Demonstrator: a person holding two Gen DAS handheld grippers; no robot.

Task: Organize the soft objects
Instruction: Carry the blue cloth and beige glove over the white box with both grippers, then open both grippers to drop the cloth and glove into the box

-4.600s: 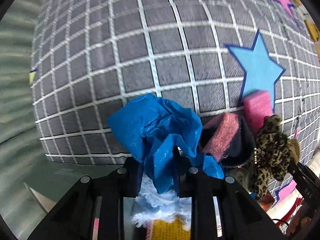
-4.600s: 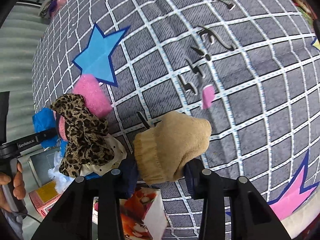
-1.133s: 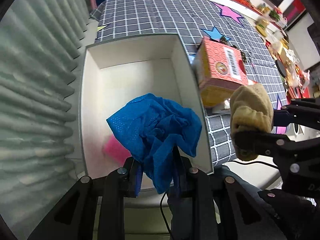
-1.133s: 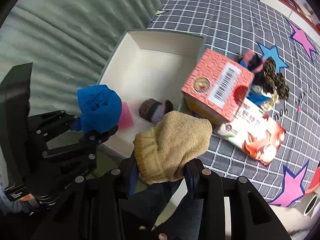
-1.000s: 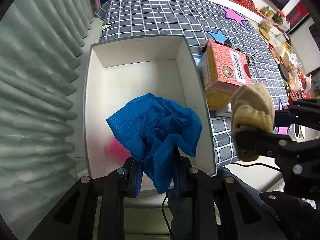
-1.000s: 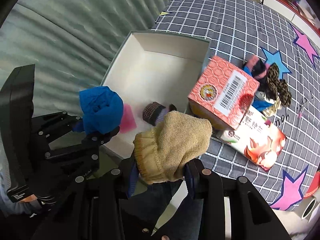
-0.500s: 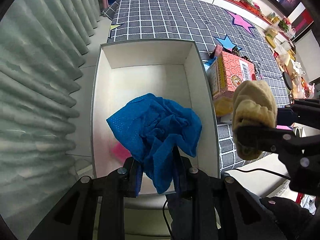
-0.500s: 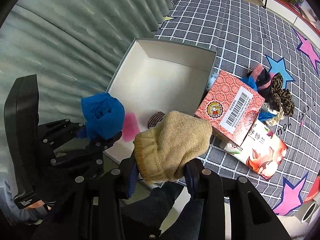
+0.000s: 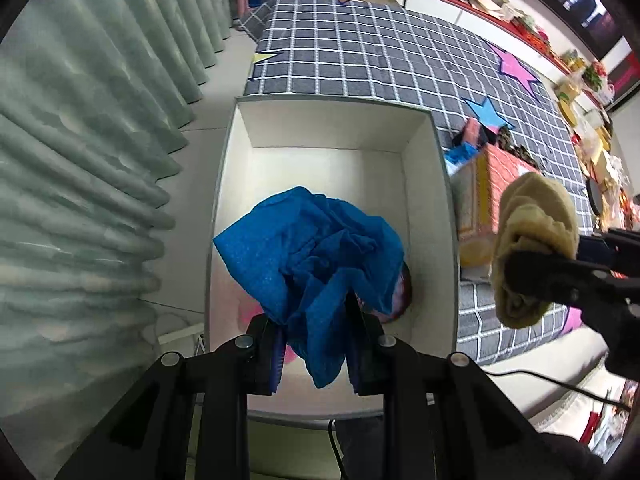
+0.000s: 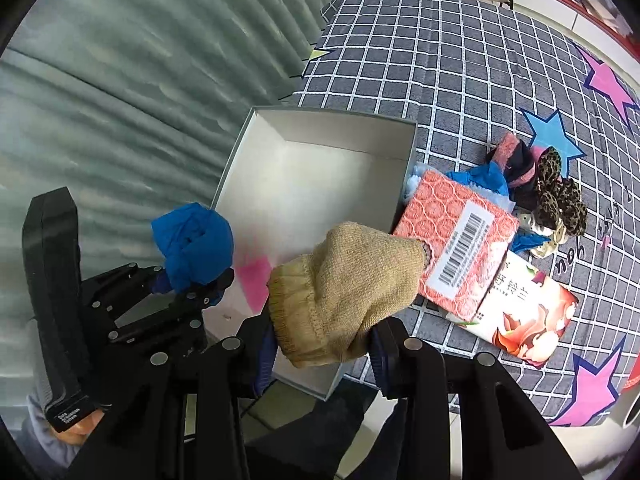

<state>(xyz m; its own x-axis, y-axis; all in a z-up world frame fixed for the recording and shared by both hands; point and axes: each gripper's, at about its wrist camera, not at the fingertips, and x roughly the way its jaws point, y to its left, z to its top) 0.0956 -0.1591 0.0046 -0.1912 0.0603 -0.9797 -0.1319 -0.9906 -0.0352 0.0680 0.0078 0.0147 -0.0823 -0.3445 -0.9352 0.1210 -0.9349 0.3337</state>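
My left gripper [image 9: 316,344] was clamped tight on the crumpled bright-blue mesh cloth [image 9: 316,264], which bulged up out of the jaws and hung above the near half of the open white cardboard box [image 9: 434,160]. My right gripper [image 10: 322,344] was closed just as firmly on the tan knitted sock [image 10: 344,292], its ribbed cuff at 7 o'clock of the toe; in the left wrist view that sock [image 9: 532,248] sat at 3 o'clock, outside the box's right wall.

Half a second before, both bundles had sat the same way in the jaws. What differed was the background: the box had slid further under the cloth, more of its far wall had come into view, and the table beyond had spread wider. Against the frame from 4.6 seconds ago, when both grippers had been low over the cloth pile, they now stood high above the box.

Inside the box a flat pink piece [image 10: 256,280] lay on the floor near the front wall, and a dark striped rolled item [image 9: 402,292] peeked out at 4 o'clock of the blue cloth. Just outside the right wall stood an orange patterned carton with a barcode label [image 10: 456,248], a floral tissue pack [image 10: 524,316] touching it at 4 o'clock. Beyond them, on the grey checked tablecloth with coloured stars [image 10: 440,60], the leopard-print fabric piece [image 10: 560,196] and the pink-and-black sock [image 10: 516,160] lay in a heap.
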